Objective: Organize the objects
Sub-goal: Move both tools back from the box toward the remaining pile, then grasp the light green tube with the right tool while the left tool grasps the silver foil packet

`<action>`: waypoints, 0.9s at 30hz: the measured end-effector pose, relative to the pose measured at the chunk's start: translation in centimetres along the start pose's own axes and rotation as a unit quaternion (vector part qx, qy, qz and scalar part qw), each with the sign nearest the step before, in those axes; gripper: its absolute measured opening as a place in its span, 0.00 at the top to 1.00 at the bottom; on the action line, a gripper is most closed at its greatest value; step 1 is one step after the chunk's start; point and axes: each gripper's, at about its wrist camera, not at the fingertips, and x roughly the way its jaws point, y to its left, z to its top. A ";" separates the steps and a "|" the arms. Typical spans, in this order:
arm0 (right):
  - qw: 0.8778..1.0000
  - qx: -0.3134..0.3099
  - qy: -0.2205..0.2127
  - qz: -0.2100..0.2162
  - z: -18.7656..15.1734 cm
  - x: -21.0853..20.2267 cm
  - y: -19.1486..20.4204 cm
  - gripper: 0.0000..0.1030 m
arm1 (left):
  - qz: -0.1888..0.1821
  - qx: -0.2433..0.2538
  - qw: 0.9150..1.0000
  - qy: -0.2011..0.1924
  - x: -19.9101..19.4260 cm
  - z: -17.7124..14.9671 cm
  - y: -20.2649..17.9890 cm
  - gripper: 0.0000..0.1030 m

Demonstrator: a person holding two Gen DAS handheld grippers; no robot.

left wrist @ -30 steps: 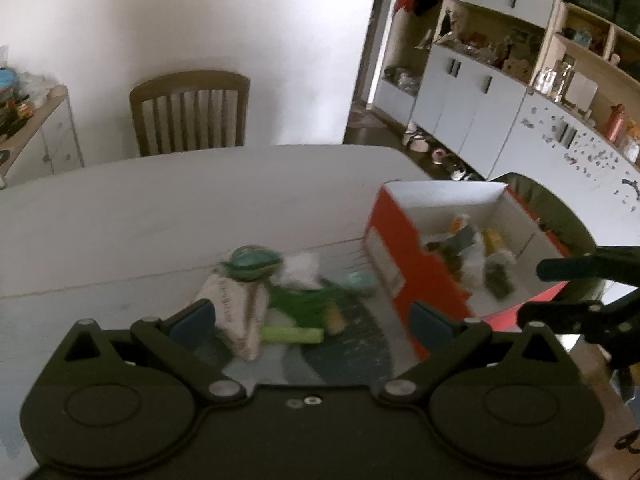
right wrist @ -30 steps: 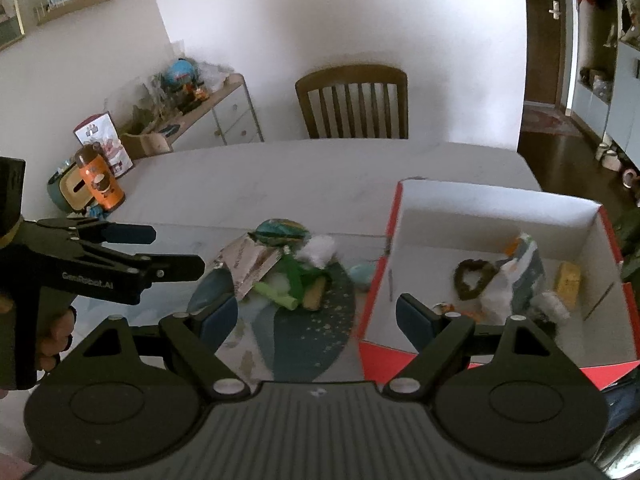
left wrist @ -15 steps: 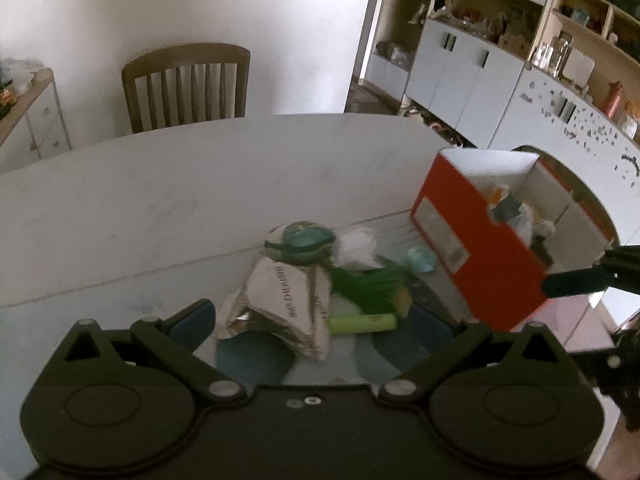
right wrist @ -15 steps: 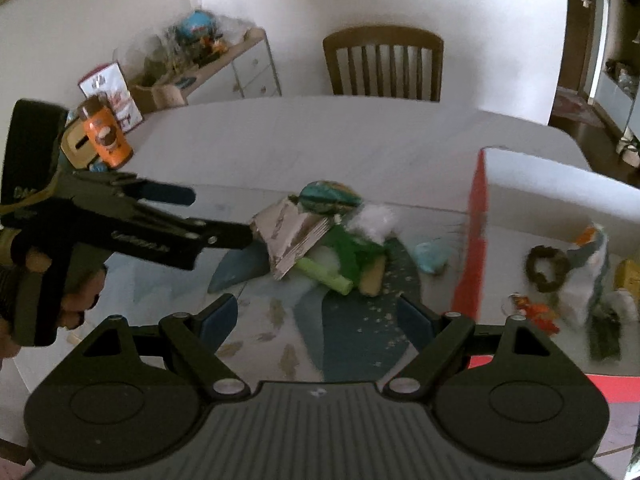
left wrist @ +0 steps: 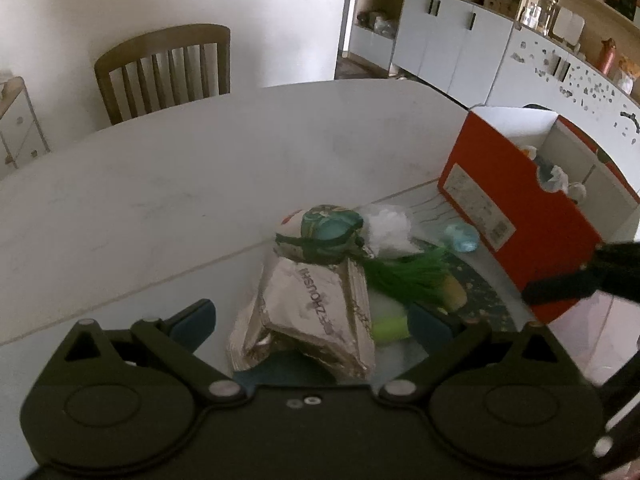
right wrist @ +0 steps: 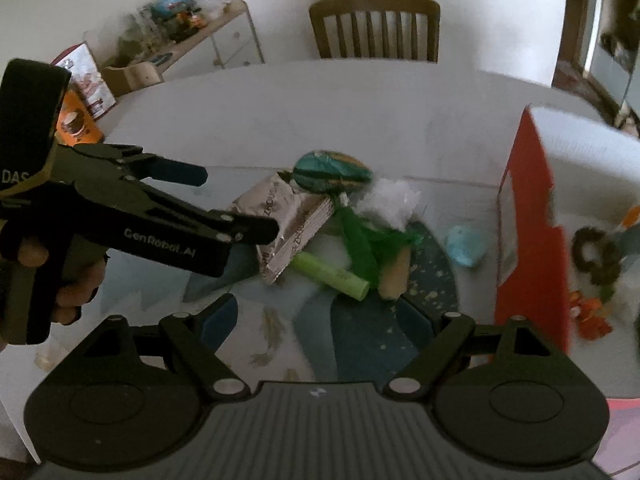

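Observation:
A pile lies on a dark blue mat [right wrist: 360, 344] on the white table [left wrist: 160, 184]: a silver foil packet [left wrist: 316, 308] [right wrist: 284, 220], a teal round packet [left wrist: 326, 234] [right wrist: 332, 170], white crumpled plastic [left wrist: 388, 226] [right wrist: 390, 200], a green tassel [left wrist: 408, 276] [right wrist: 360, 240], a light-green tube [right wrist: 332, 276] and a small blue lump [left wrist: 462, 236] [right wrist: 466, 246]. My left gripper [left wrist: 312, 320] [right wrist: 232, 204] is open, its fingers either side of the foil packet's near end. My right gripper [right wrist: 318, 316] is open, short of the tube, with nothing in it.
An orange box [left wrist: 512, 216] [right wrist: 524, 220] with a white inside holds several small items, right of the pile. A wooden chair [left wrist: 164, 68] stands at the far table edge. An orange tin [right wrist: 76, 120] and a cluttered sideboard [right wrist: 192, 40] are far left. White cabinets [left wrist: 460, 40] line the right wall.
My left gripper has moved forward and lower onto the pile, so the foil packet now lies between its fingers. My right gripper has swung left and closer; the box sits further right.

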 end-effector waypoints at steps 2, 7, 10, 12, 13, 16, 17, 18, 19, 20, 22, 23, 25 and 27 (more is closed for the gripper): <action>1.000 0.013 0.007 -0.003 -0.1 1.0 0.1 0.16 | -0.005 0.002 1.000 0.003 0.7 0.3 0.2 0.01; 0.999 0.030 0.016 -0.015 -0.2 2.6 0.3 0.16 | -0.012 0.022 1.000 0.018 2.6 0.5 0.0 0.03; 0.999 0.040 0.016 -0.023 -0.1 3.2 0.3 0.16 | -0.020 0.023 0.999 0.026 3.4 0.5 0.2 0.07; 0.998 0.046 0.016 -0.035 -0.1 3.7 0.4 0.16 | -0.021 0.025 0.999 0.030 3.8 0.6 0.4 0.07; 0.998 0.052 0.017 -0.039 -0.1 4.0 0.4 0.16 | -0.022 0.024 0.999 0.032 4.0 0.7 0.6 0.09; 0.997 0.066 0.018 -0.046 -0.1 4.7 0.4 0.16 | -0.025 0.019 0.999 0.037 4.5 0.8 0.9 0.16; 0.996 0.067 0.017 -0.048 -0.1 4.8 0.5 0.16 | -0.026 0.018 0.999 0.037 4.7 0.9 1.0 0.17; 0.996 0.069 0.017 -0.049 -0.1 4.9 0.6 0.16 | -0.026 0.016 0.999 0.036 4.7 0.9 1.1 0.18; 0.996 0.072 0.016 -0.049 -0.1 5.0 0.7 0.16 | -0.028 0.015 0.999 0.035 4.7 0.9 1.2 0.20; 0.996 0.078 0.015 -0.048 -0.1 5.2 0.7 0.16 | -0.030 0.012 0.999 0.034 4.8 0.9 1.3 0.21; 0.995 0.088 0.015 -0.048 -0.1 5.4 0.6 0.19 | -0.036 0.005 0.999 0.032 4.7 0.8 1.5 0.25; 0.995 0.089 0.016 -0.049 0.0 5.6 0.7 0.21 | -0.038 0.003 0.999 0.031 4.7 0.7 1.6 0.27; 0.995 0.087 0.018 -0.051 0.1 5.9 0.8 0.21 | -0.043 -0.001 0.999 0.029 4.6 0.6 1.9 0.31; 0.994 0.088 0.019 -0.053 0.1 6.1 0.9 0.21 | -0.047 -0.002 0.999 0.028 4.6 0.5 2.0 0.33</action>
